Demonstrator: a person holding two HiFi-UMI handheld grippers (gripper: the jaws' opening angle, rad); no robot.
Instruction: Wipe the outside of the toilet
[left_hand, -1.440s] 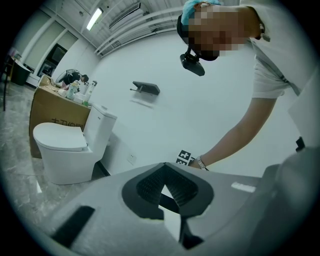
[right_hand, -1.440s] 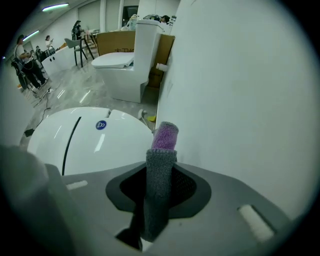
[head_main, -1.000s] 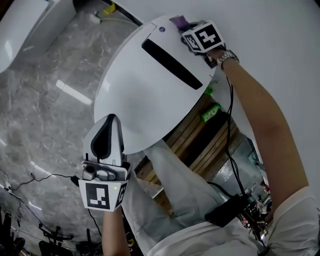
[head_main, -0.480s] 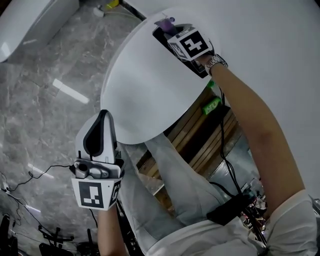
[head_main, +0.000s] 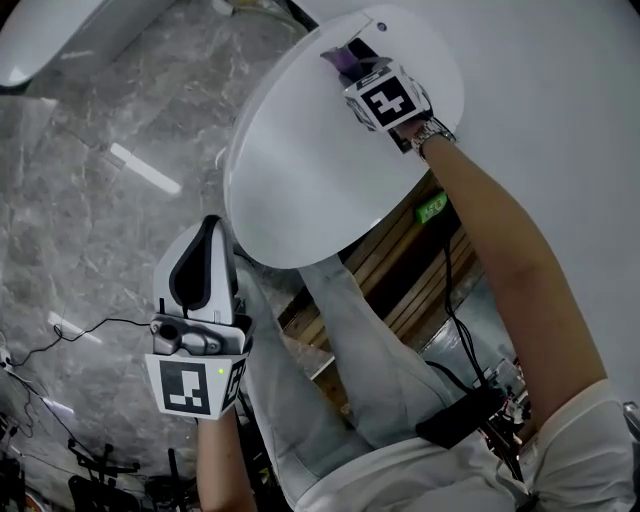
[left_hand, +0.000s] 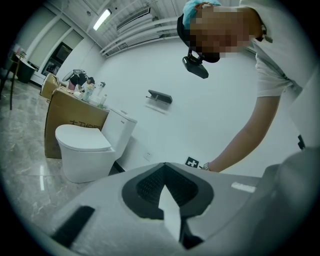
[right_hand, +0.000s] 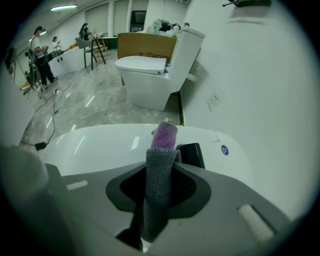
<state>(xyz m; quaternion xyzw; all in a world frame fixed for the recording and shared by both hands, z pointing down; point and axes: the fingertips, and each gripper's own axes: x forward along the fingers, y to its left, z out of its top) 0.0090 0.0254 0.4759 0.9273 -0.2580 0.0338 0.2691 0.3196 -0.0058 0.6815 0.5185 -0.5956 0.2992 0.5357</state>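
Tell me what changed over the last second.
The right gripper, shut on the grey-and-purple cloth, slid from the back edge of the toilet lid inward over the dark slot, wiping as it went. The left gripper stayed shut and empty, held off to the side of the toilet.

A ceiling strip light is shining over a bare white wall as a spare toilet is standing beside a cardboard box on the glossy grey marble floor, with cables trailing across it.
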